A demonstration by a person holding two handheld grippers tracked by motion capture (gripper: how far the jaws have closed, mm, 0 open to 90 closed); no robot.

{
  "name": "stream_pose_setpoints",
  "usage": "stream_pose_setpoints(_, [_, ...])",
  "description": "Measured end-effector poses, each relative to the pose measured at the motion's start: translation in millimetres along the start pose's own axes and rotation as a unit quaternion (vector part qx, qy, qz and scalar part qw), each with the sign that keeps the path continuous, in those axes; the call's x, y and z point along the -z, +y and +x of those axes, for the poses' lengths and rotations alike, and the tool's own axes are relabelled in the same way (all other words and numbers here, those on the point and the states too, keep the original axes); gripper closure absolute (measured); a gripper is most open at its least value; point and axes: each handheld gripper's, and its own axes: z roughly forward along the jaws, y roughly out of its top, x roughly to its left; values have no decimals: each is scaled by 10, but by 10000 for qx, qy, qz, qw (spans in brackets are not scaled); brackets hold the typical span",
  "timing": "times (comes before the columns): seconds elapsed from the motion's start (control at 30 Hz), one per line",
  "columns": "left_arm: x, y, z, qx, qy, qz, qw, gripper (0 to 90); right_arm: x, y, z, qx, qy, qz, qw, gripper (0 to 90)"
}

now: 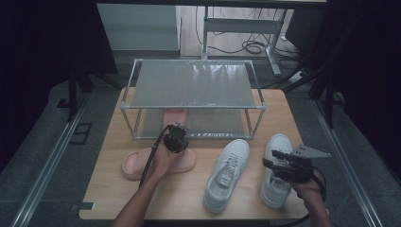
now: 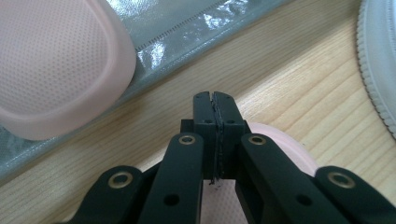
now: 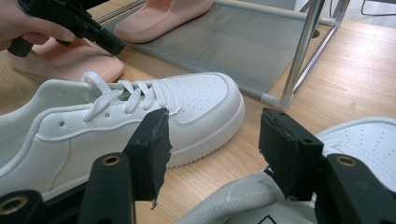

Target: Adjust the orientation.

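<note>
So from where I'm sitting there's the light wooden table (image 1: 189, 189) with a two-tier metal-frame shoe rack with grey fabric shelves (image 1: 194, 85) at the far side, one pink rubber slide (image 1: 174, 116) already on its bottom shelf. On the right, two white lace-up leather sneakers (image 1: 228, 172) lie side by side, toes pointing far. The other pink slide (image 1: 182, 161) lies left of them, just near of the rack. My left gripper (image 1: 181, 127) is over that slide's far edge, jaws pinched fully together with nothing between them. My right gripper (image 3: 210, 149) hovers over the rightmost sneaker (image 1: 276, 172), jaws spread wide, holding nothing.
</note>
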Motion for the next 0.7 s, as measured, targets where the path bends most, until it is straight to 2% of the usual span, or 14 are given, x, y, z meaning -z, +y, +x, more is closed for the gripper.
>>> stream_pose_setpoints(0.23, [-14,28,-59,-125,88,156,9998,898,11,1,-6,-7,-9,-23,10000,441])
stream_pose_setpoints(0.27, [-12,21,-71,-65,81,155,9998,899,14,1,-7,-10,-11,-28,10000,441])
stream_pose_setpoints(0.4, [6,-7,-91,-90,14,175,9998,900,23,4,-6,2,-12,-27,10000,441])
stream_pose_setpoints(0.53, [46,-63,-142,-212,-71,222,9995,900,29,6,-8,-9,-18,-32,10000,440])
stream_pose_setpoints(0.7, [121,-223,-219,-252,-231,102,9994,900,40,11,-1,18,-20,-63,10000,441])
